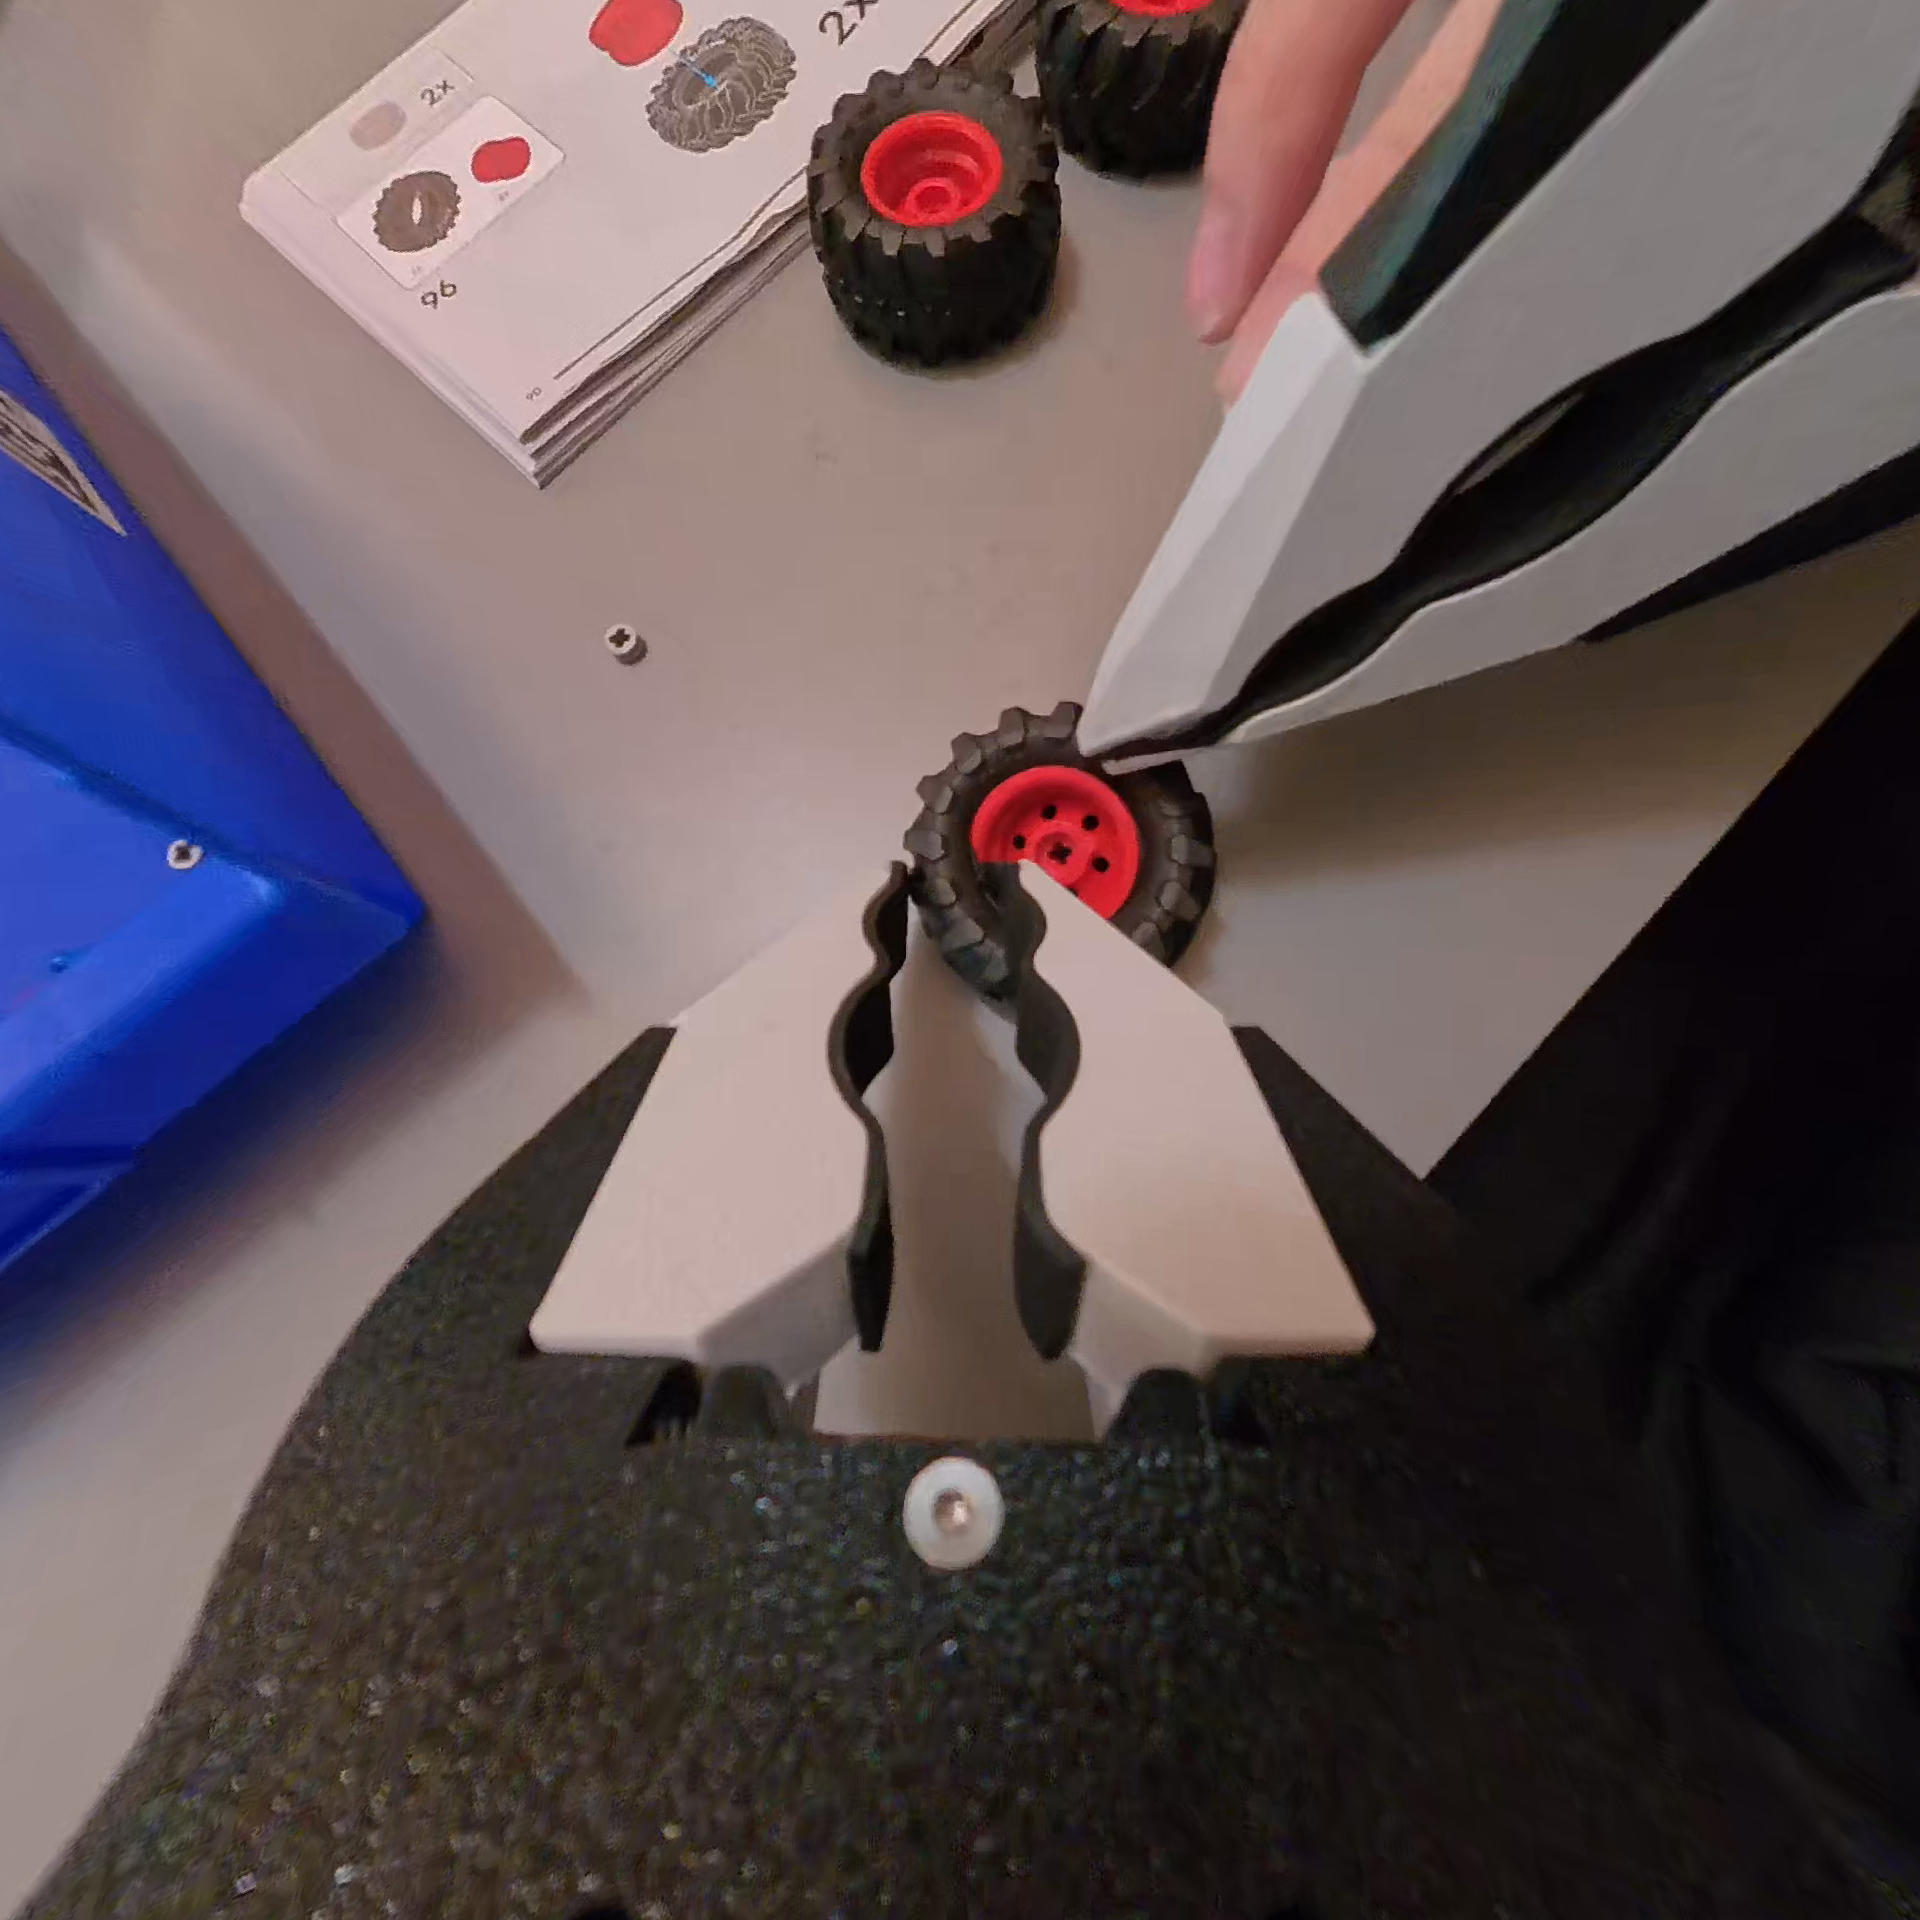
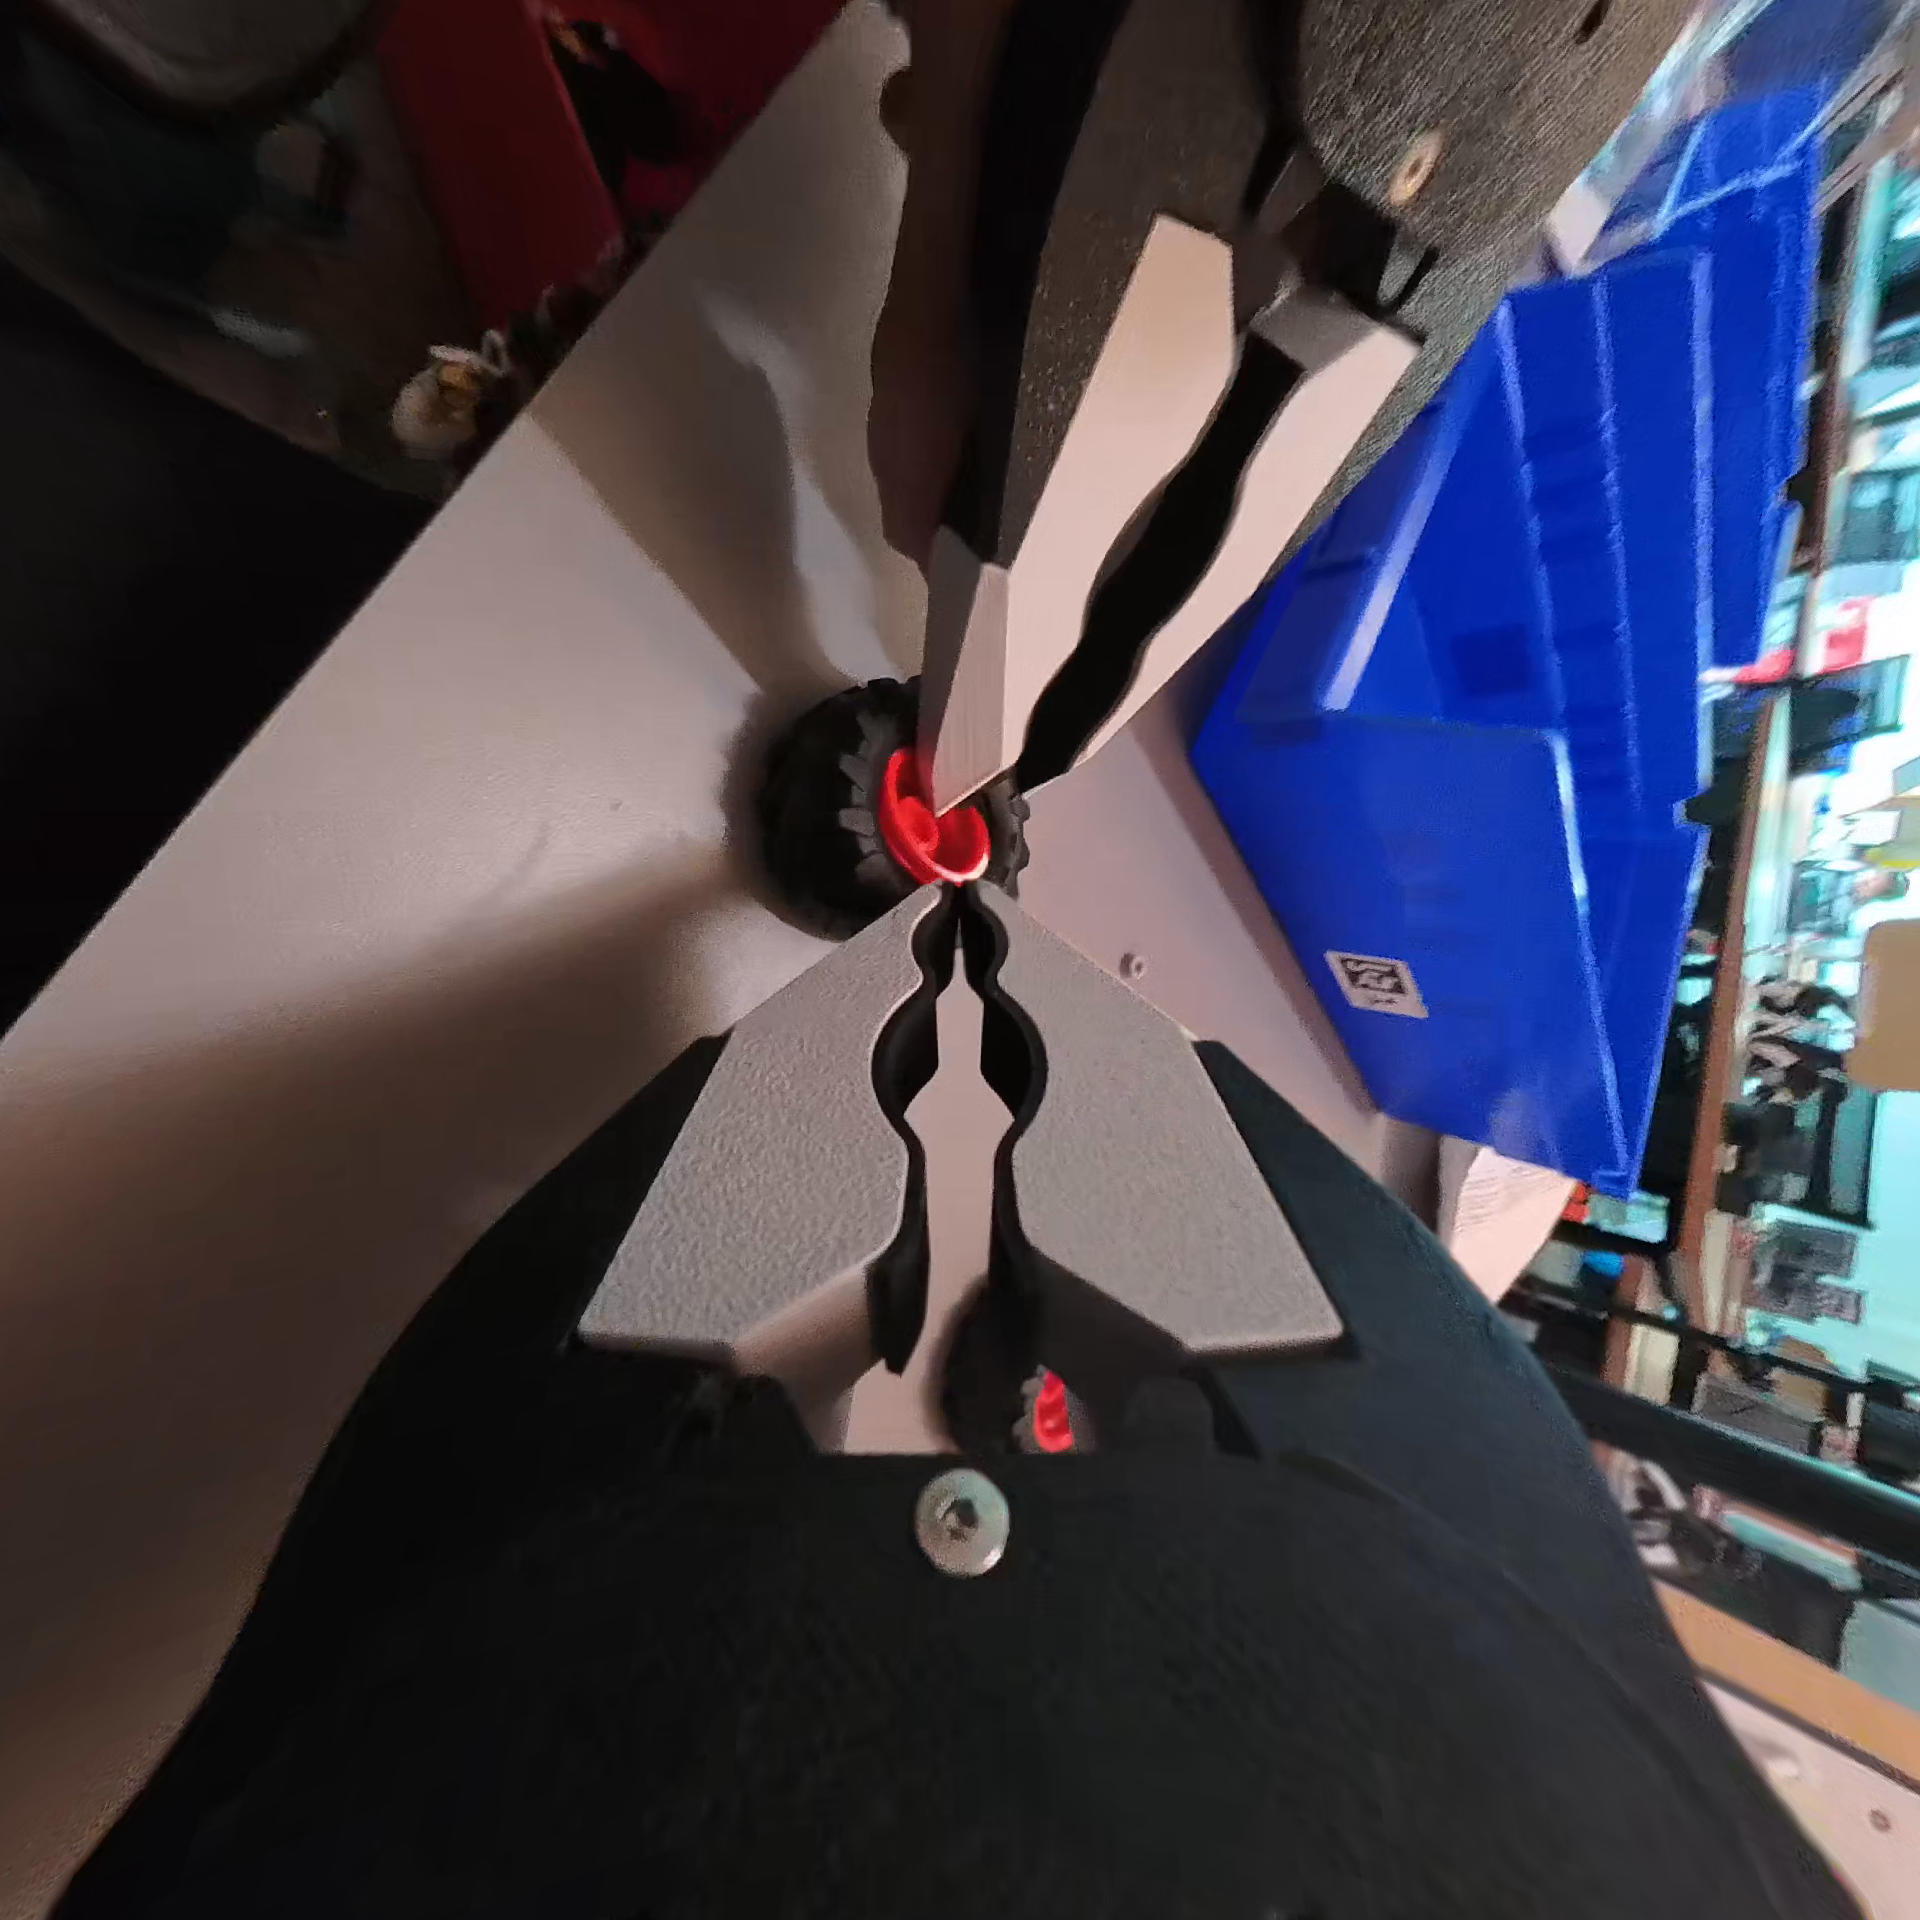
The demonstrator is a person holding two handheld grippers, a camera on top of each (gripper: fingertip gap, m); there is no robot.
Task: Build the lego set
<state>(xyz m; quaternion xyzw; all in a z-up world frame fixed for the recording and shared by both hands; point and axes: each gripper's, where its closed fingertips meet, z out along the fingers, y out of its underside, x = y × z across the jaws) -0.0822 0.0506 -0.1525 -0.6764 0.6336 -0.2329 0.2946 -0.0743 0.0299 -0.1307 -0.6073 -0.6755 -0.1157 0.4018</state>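
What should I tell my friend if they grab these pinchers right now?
Left gripper: fingers pinch the tyre wall of the wheel on the table.
Right gripper: fingers seem shut on that wheel's red rim edge.
One assembled wheel and a second wheel stand by the booklet; a small grey piece lies loose.
Left: probably finishing this wheel.

Soft overhead light falling evenly on my pale table (image 1: 727, 540), fisheye bending the frame edges, blue bin (image 1: 156, 935) blurring at left, right view's background smearing, lower corners sinking dark
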